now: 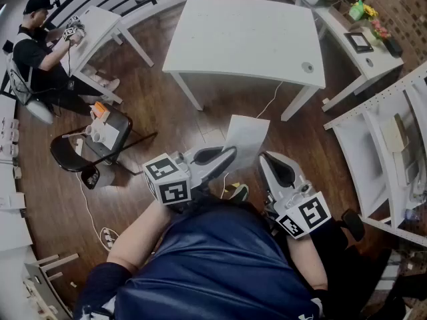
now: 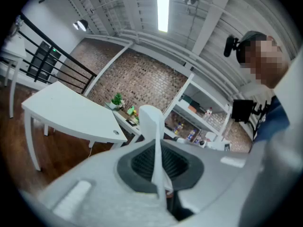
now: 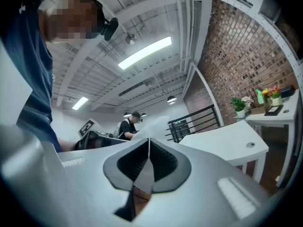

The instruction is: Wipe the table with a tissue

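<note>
A white table [image 1: 243,35] stands on a wood floor [image 1: 153,112]. Short of it, the left gripper [image 1: 230,154] and right gripper [image 1: 264,159] both pinch one tissue [image 1: 245,139].

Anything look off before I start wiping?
Nothing stands out. The tissue is pinched in both the left hand-held gripper and the right hand-held gripper, held in the air short of the white table.

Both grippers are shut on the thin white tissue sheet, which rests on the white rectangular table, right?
No: the head view shows the thin white tissue sheet held over the brown wooden floor, short of the white rectangular table.
</note>
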Available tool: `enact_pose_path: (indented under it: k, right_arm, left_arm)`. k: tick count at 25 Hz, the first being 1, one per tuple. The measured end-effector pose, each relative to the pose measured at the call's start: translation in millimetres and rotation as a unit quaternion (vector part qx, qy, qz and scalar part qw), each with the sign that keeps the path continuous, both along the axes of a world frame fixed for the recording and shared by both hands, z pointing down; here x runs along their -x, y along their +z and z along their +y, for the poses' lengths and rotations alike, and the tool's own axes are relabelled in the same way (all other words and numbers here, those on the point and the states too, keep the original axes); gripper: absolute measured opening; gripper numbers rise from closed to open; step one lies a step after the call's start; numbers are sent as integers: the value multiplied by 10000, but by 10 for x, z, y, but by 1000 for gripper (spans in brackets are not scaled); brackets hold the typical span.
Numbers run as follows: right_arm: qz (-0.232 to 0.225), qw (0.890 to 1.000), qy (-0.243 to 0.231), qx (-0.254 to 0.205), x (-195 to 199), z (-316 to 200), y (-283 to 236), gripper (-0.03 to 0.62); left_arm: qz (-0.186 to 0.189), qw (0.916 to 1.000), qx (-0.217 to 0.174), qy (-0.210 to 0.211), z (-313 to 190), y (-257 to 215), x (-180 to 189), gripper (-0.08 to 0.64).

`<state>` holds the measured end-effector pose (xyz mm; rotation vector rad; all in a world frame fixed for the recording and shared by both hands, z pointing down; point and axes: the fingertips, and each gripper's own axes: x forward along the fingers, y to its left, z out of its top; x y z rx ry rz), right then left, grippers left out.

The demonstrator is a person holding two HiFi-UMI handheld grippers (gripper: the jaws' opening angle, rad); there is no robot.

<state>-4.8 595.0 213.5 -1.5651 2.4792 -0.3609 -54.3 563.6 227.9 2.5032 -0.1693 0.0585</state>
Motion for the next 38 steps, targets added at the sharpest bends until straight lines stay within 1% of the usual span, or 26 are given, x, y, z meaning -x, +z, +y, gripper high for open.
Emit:
enact_pose_path:
  k: [1, 2, 4, 6, 7, 9, 11, 13, 14, 16, 19, 20, 21, 22, 24, 25, 26, 27, 28, 29, 30, 31, 33, 34, 36, 38]
  right_arm:
    - [-125, 9998, -163, 40, 3, 6, -19, 19]
    - [-243, 9992, -313, 93, 4, 8, -28, 44]
    - [-396, 9975, -524, 263, -15, -10, 2, 121]
    - [-243, 9969, -656, 350, -68, -28, 55, 146]
    - [-4, 9968, -748, 272, -100, -23, 48, 160]
    - [737, 9923, -992, -80, -134, 6, -50, 186]
    - [1610, 9779, -1264, -428, -92, 21, -158, 220]
    - [2320, 9585, -1550, -587, 6, 4, -137, 255]
    - [2522, 9512, -1680, -585, 62, -25, -90, 275]
    - [2703, 9436, -1841, -504, 155, -133, 17, 310]
    - [2621, 9449, -1925, -385, 191, -338, 112, 306]
    - [2492, 9476, -1968, -346, 188, -395, 121, 266]
    - [2362, 9503, -2007, -283, 183, -454, 134, 206]
    - [2271, 9525, -2021, -201, 177, -526, 159, 163]
    - [2201, 9568, -1900, -14, 133, -737, 231, 164]
    - [2104, 9623, -1719, 112, 85, -871, 261, 168]
    - [1910, 9704, -1454, 268, 24, -1017, 281, 126]
    - [1687, 9778, -1171, 423, -39, -1164, 296, 91]
    - [1497, 9828, -926, 551, -90, -1310, 313, 35]
    - [1363, 9858, -741, 647, -124, -1455, 331, 15]
    - [1291, 9872, -617, 704, -143, -1601, 345, 14]
    - [1266, 9880, -539, 708, -148, -1753, 339, 14]
    - [1203, 9898, -441, 616, -127, -2092, 233, 14]
    - [1188, 9906, -372, 572, -126, -2232, 201, 14]
    - [1282, 9901, -127, 562, -195, -2411, 271, 14]
    - [1382, 9876, 221, 706, -316, -2582, 344, 14]
  left_arm:
    - [-53, 10000, -22, 66, 29, 10, -89, 6]
    - [-97, 9999, -48, 133, 57, 21, -174, 6]
    - [-152, 9994, -97, 281, 110, 38, -318, 6]
    - [-136, 9983, -24, 558, 172, 42, -432, 6]
    - [-104, 9967, 106, 796, 208, 46, -481, 6]
    - [-77, 9895, 433, 1376, 251, 48, -541, 6]
    - [-125, 9802, 690, 1853, 217, 16, -548, 6]
    - [-70, 9698, 1020, 2215, 171, -52, -559, 6]
    - [-14, 9639, 1201, 2376, 163, -86, -579, 6]
    - [139, 9516, 1447, 2707, 167, -136, -618, 6]
    - [420, 9336, 1546, 3206, 112, -181, -618, 6]
    - [476, 9288, 1556, 3329, 60, -171, -615, 6]
    - [503, 9253, 1574, 3414, -12, -144, -616, 18]
    - [510, 9228, 1592, 3471, -102, -105, -623, 50]
    - [488, 9204, 1605, 3532, -324, -15, -643, 79]
    - [488, 9195, 1632, 3544, -447, 21, -651, 111]
    - [509, 9187, 1702, 3527, -575, 45, -652, 170]
    - [536, 9196, 1805, 3447, -718, 63, -644, 236]
    - [545, 9229, 1897, 3307, -881, 85, -628, 266]
    - [520, 9284, 1920, 3138, -1059, 116, -601, 298]
    - [456, 9364, 1839, 2955, -1249, 157, -561, 345]
    - [360, 9467, 1645, 2747, -1453, 207, -512, 348]
    - [141, 9680, 1034, 2282, -1886, 291, -406, 350]
    - [55, 9760, 713, 2058, -2096, 309, -366, 350]
    - [6, 9867, 225, 1607, -2474, 291, -331, 348]
    - [132, 9937, -21, 1111, -2784, 230, -328, 312]
